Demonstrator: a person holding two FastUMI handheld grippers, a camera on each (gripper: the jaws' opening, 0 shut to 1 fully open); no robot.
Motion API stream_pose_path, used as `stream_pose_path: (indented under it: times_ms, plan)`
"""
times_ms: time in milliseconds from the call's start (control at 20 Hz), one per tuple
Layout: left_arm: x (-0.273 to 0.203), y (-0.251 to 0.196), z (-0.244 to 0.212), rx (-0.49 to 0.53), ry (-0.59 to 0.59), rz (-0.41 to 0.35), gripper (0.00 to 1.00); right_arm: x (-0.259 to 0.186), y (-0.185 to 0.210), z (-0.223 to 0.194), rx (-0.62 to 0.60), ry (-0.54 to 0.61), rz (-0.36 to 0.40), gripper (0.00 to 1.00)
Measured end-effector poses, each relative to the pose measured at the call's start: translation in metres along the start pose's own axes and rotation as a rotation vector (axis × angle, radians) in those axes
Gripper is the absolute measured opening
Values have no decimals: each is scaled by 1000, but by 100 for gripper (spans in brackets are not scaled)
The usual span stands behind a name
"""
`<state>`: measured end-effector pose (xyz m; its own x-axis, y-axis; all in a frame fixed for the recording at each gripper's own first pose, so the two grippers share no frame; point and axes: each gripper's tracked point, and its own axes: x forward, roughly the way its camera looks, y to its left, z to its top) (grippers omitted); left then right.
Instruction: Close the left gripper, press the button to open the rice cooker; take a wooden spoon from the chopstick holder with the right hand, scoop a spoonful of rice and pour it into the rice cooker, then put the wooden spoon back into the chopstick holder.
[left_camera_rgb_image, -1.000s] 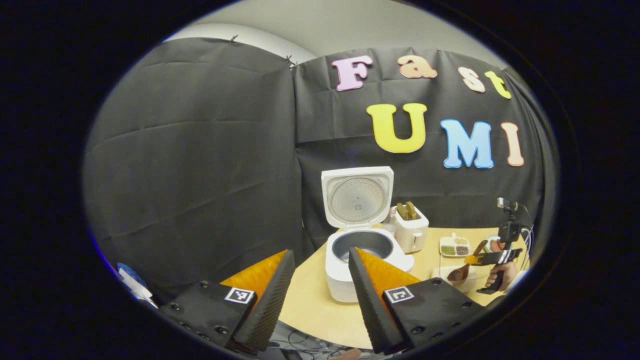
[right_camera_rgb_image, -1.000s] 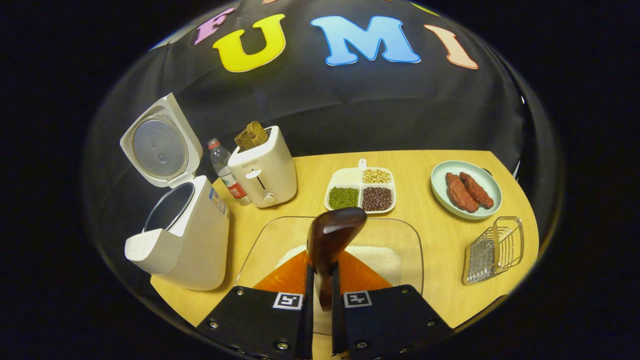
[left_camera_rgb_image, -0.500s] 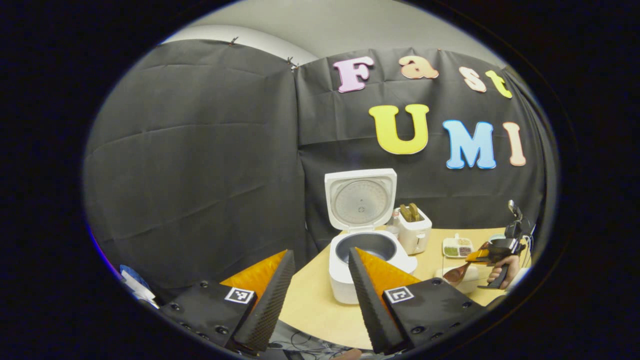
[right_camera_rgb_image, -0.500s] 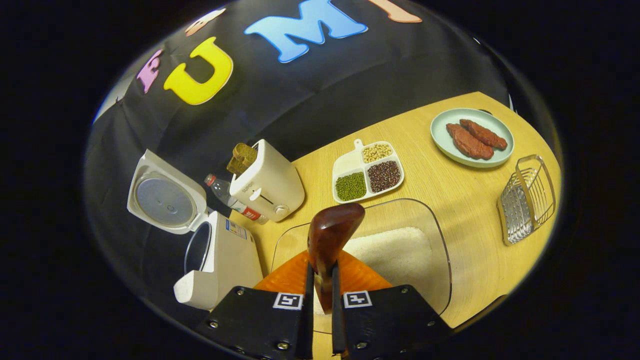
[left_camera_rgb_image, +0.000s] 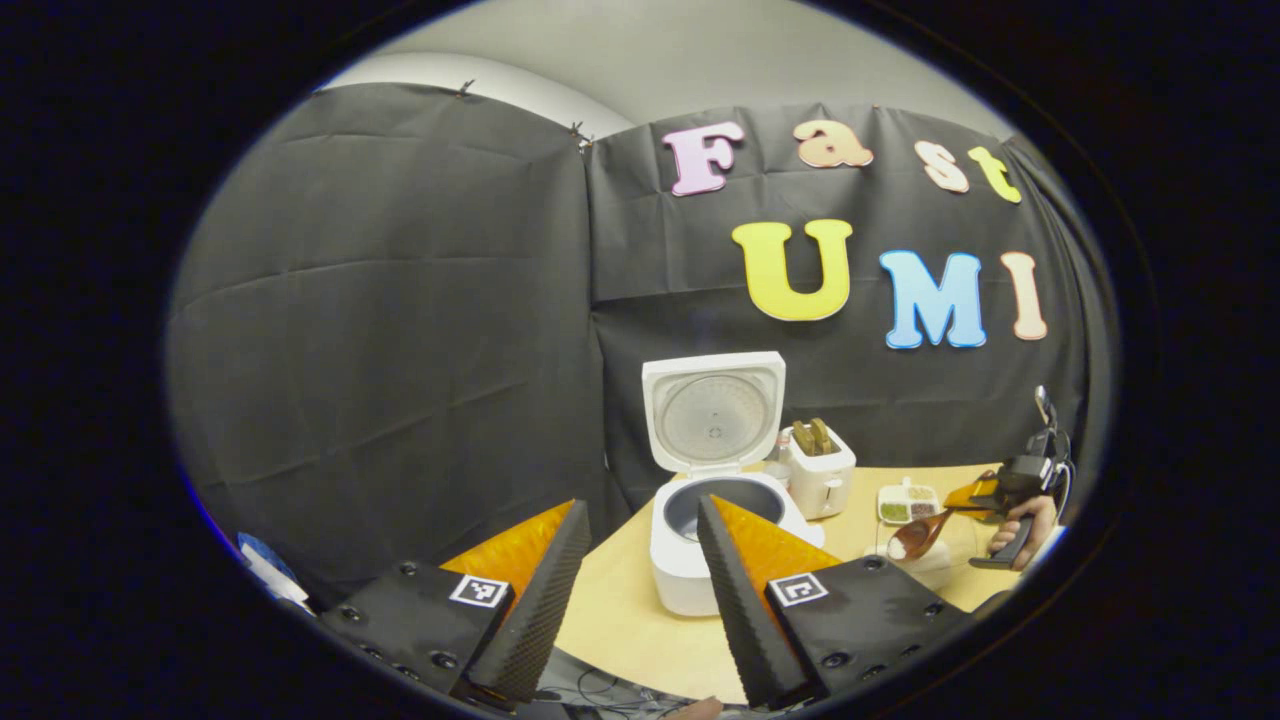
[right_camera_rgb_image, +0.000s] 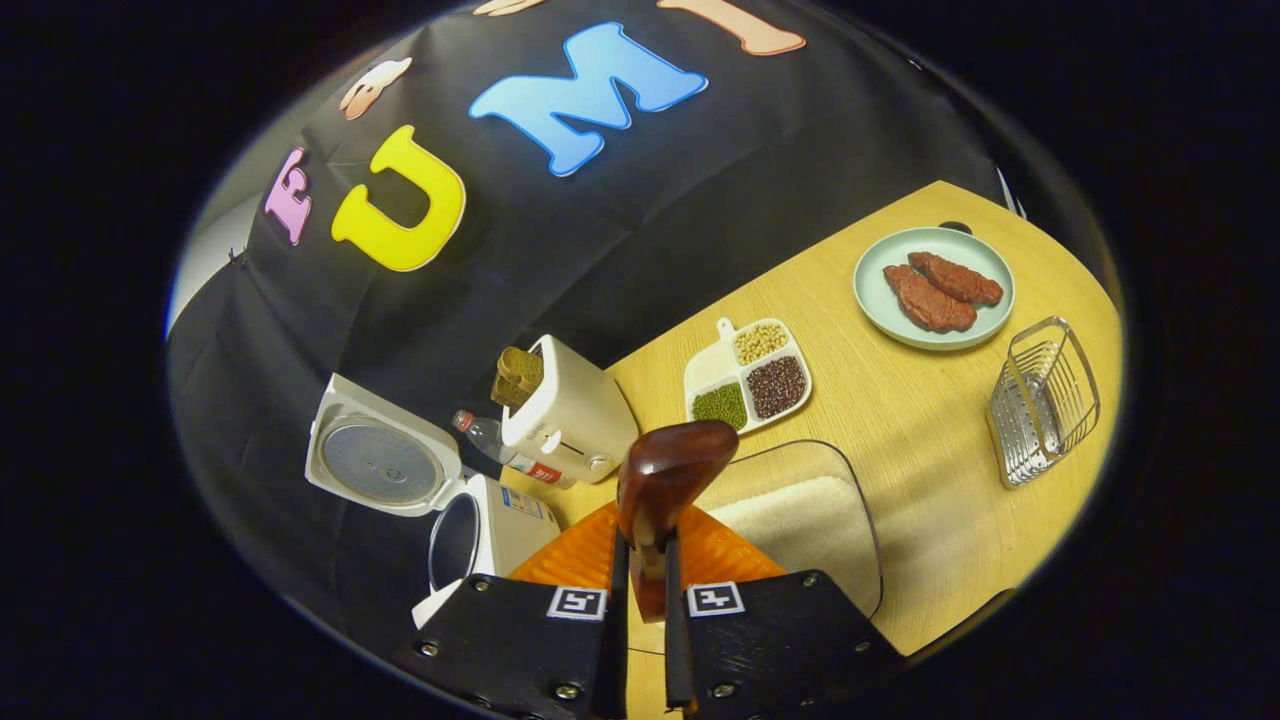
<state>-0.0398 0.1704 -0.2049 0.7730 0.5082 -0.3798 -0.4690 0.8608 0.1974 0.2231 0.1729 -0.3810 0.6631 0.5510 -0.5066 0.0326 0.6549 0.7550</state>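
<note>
- Your right tool (right_camera_rgb_image: 640, 560) is clamped on the dark brown wooden spoon (right_camera_rgb_image: 665, 475), its long axis running forward, bowl out over the clear glass dish of white rice (right_camera_rgb_image: 800, 520).
- Your left tool (left_camera_rgb_image: 640, 580) hangs open and empty before the open white rice cooker (left_camera_rgb_image: 705, 480) at the table's (left_camera_rgb_image: 640, 630) left edge.

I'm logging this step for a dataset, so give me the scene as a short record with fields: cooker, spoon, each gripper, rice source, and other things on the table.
cooker: rice cooker lid up, pot open
spoon: wooden spoon clamped by its handle, bowl over the rice dish
right gripper: jaws shut on the spoon
left gripper: jaws apart, holding nothing
rice source: clear dish of rice
other: toaster, bottle, divided bean tray, plate, wire holder
</note>
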Motion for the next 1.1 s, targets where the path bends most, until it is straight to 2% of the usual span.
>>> stream_pose_path:
  times_ms: [300,500,800,1100]
  plan:
    - [-9,6,10,0,-24,-3,80,-25,38,30,19,-58,70,15]
    - [-11,21,7,-7,-24,12,79,-33,80,35,38,-76,133,15]
    - [-14,56,9,-18,-36,47,79,-21,171,14,66,-54,259,15]
    - [-13,97,-1,-31,-26,92,80,22,256,-28,-31,-19,313,15]
